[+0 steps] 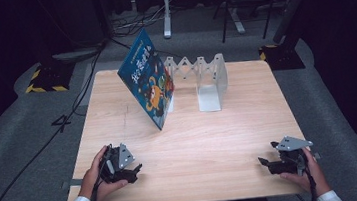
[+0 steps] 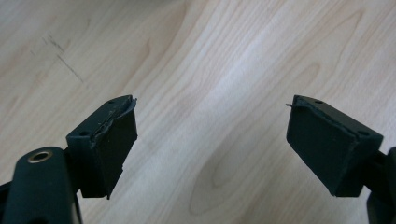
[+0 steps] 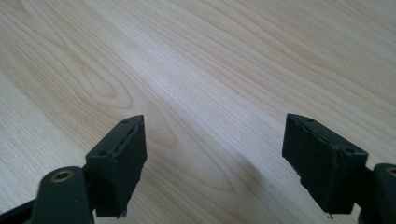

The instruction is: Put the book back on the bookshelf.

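- Wooden table (image 1: pixel 195 139) bears a blue book (image 1: pixel 147 81) leaning on a white rack (image 1: pixel 209 79) at its far side.
- Left gripper (image 1: pixel 134 171), near left: jaws wide apart, empty.
- Right gripper (image 1: pixel 265 163), near right: likewise.

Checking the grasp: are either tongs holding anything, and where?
Nothing is held. Left tongs and right tongs stand open over bare table.

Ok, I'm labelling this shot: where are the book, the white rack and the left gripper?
book (image 1: pixel 147 78), high view, on its blue front cover.
white rack (image 1: pixel 209 79), high view, on its right-hand divider.
left gripper (image 1: pixel 136 169), high view, between its fingertips.
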### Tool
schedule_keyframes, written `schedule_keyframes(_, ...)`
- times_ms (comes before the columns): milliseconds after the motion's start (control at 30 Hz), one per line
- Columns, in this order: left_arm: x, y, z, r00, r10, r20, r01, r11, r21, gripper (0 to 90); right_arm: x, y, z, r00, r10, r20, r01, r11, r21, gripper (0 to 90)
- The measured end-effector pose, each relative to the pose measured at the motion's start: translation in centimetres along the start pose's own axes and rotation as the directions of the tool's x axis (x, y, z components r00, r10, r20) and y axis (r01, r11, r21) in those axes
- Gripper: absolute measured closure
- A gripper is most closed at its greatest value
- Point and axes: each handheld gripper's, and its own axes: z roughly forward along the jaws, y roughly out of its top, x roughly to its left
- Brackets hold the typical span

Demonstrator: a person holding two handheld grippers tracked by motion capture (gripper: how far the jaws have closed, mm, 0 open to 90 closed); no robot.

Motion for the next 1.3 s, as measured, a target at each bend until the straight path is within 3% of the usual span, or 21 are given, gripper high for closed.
schedule_keyframes(267, -0.3, -2.5, -0.5, 0.998, -0.057, 0.027, 0.056, 0.9983, 0.013, 16.7, -0.7, -1.4, -0.4, 0.9993, 0.037, 0.01, -0.037, 0.999, 0.009, 22.0)
schedule_keyframes(333, -0.3, -3.3, -0.5, 0.9946, -0.09, 0.051, 0.09, 0.9959, 0.008, 16.7, -0.8, -1.6, -0.5, 0.999, 0.043, 0.014, -0.043, 0.999, 0.011, 21.9)
schedule_keyframes(433, -0.2, -4.3, -0.6, 0.9906, -0.127, 0.052, 0.127, 0.9919, 0.001, 16.7, -1.1, -2.0, -0.5, 0.9979, 0.065, 0.006, -0.065, 0.998, 0.002, 21.5)
schedule_keyframes(567, 0.4, -5.5, -0.8, 0.9789, -0.186, 0.084, 0.188, 0.9822, -0.009, 16.8, -1.2, -2.3, -0.4, 0.9959, 0.091, -0.002, -0.091, 0.996, -0.014, 20.4)
schedule_keyframes(667, 1.0, -6.4, -0.8, 0.9608, -0.246, 0.128, 0.25, 0.9681, -0.015, 16.7, -1.5, -2.6, -0.3, 0.9928, 0.118, -0.016, -0.119, 0.993, -0.024, 20.0)
schedule_keyframes(700, 1.2, -6.7, -0.7, 0.9519, -0.272, 0.141, 0.278, 0.9604, -0.024, 16.5, -1.6, -2.7, -0.3, 0.9916, 0.128, -0.021, -0.128, 0.991, -0.023, 19.8)
schedule_keyframes(767, 1.2, -7.0, -0.8, 0.9461, -0.292, 0.14, 0.299, 0.9536, -0.032, 16.0, -1.6, -2.7, -0.3, 0.99, 0.139, -0.023, -0.14, 0.99, -0.025, 19.3)
schedule_keyframes(800, 1.2, -7.1, -0.9, 0.9473, -0.292, 0.133, 0.298, 0.954, -0.032, 15.9, -1.6, -2.7, -0.3, 0.9902, 0.138, -0.021, -0.138, 0.99, -0.025, 19.2)
schedule_keyframes(867, 1.2, -7.2, -0.9, 0.9432, -0.309, 0.122, 0.315, 0.9485, -0.033, 15.9, -1.7, -2.7, -0.3, 0.99, 0.14, -0.02, -0.14, 0.99, -0.024, 19.0)
schedule_keyframes(1300, 1.2, -7.2, -0.9, 0.9438, -0.308, 0.119, 0.314, 0.9491, -0.029, 14.9, -1.7, -2.7, -0.3, 0.9892, 0.146, -0.015, -0.146, 0.989, -0.023, 18.8)
